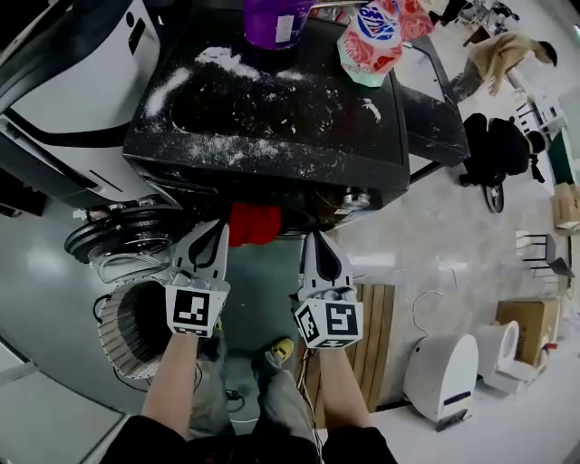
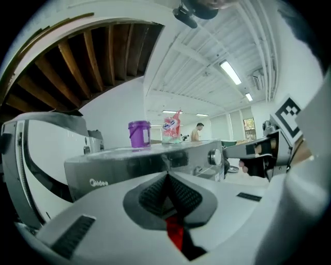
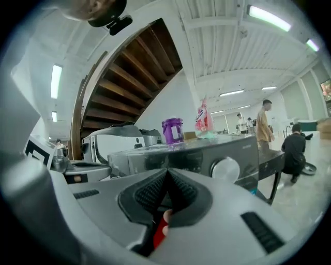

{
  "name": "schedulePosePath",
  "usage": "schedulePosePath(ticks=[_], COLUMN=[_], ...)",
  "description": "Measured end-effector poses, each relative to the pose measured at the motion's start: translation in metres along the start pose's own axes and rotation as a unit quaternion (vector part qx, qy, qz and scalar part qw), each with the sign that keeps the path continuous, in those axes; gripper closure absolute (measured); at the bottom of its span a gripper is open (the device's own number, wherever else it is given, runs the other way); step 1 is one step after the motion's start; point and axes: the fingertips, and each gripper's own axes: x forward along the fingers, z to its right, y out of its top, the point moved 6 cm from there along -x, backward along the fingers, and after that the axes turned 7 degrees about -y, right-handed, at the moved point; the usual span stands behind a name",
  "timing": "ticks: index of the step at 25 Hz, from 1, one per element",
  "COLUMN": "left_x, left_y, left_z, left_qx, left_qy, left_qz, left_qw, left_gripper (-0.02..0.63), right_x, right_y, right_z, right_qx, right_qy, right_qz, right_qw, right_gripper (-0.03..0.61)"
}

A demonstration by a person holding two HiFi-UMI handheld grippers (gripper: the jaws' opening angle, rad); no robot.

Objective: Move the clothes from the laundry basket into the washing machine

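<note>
My left gripper (image 1: 217, 237) and right gripper (image 1: 314, 245) each clamp shut on an edge of the red cloth (image 1: 254, 224). It hangs spread between them at the washer (image 1: 272, 127) front, clear of the basket (image 1: 113, 335), ready for loading, I judge.

- Head view: looks steeply down from above onto the powder-dusted dark top of the grey washing machine (image 1: 272, 127), with the left tongs (image 1: 218, 227) and right tongs (image 1: 314, 236) close below.
- Left gripper view: faces roughly level along its shut tongs, close to the machine's front.
- Right gripper view: likewise, from beside it.
- All three views share the machine, the purple plastic tub (image 1: 275, 20), the pink-and-white bag (image 1: 372, 41) and the red cloth (image 1: 254, 224).
</note>
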Motion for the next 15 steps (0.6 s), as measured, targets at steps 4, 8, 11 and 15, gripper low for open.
schedulePosePath(ticks=[4,8,11,15], left_x=[-0.016,-0.029,-0.041,-0.054], left_y=[0.050,0.091,0.119,0.156], left_z=[0.001,0.001,0.003,-0.001], left_qx=[0.018,0.014,0.008,0.017], left_qy=[-0.005,-0.007,-0.006,-0.007], left_qz=[-0.008,-0.005,-0.001,0.003], left_qw=[0.9998,0.9999,0.9999,0.9998], left_gripper=[0.603,0.603,0.603,0.603], right_x=[-0.018,-0.032,-0.047,-0.057], right_y=[0.048,0.089,0.116,0.152], right_z=[0.001,-0.002,-0.002,-0.003], right_qx=[-0.015,-0.019,-0.022,-0.024], right_qy=[0.000,0.004,0.002,0.001], right_qz=[-0.006,-0.004,-0.007,-0.005], right_qw=[1.000,1.000,1.000,1.000], right_gripper=[0.577,0.577,0.577,0.577])
